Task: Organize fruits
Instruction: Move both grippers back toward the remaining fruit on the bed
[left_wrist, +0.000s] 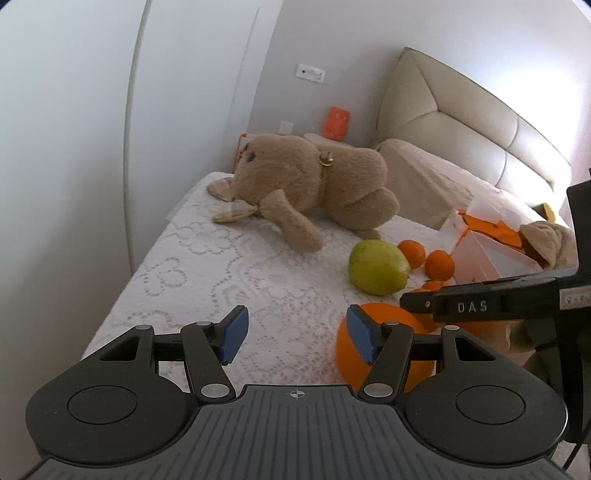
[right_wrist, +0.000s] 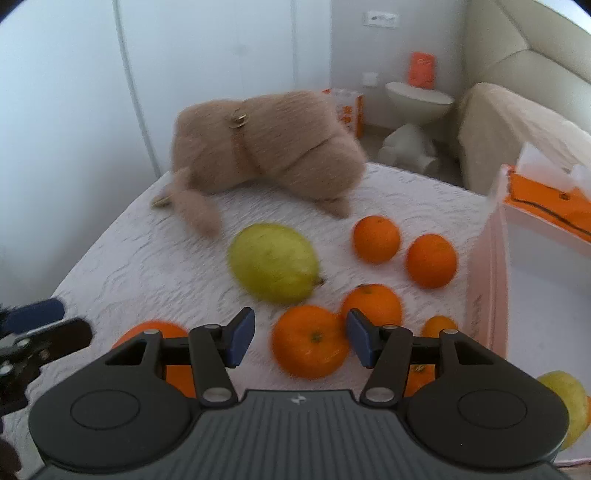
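Several oranges lie on a white lace bedspread (right_wrist: 122, 266). My right gripper (right_wrist: 300, 338) is open and empty, with an orange (right_wrist: 310, 341) lying between and just beyond its fingertips. A large yellow-green citrus (right_wrist: 274, 263) lies farther off; it also shows in the left wrist view (left_wrist: 378, 266). My left gripper (left_wrist: 295, 334) is open and empty above the bedspread, with an orange (left_wrist: 354, 363) behind its right finger. A white box (right_wrist: 543, 295) with orange lining stands open at the right, a yellow fruit (right_wrist: 569, 402) in its near corner.
A brown plush dog (left_wrist: 314, 184) lies across the far side of the bed. A beige headboard (left_wrist: 461, 122) and pillow (left_wrist: 424, 181) are at the right. The bed's left edge runs along a white wall. A small table with an orange item (right_wrist: 421, 68) stands beyond.
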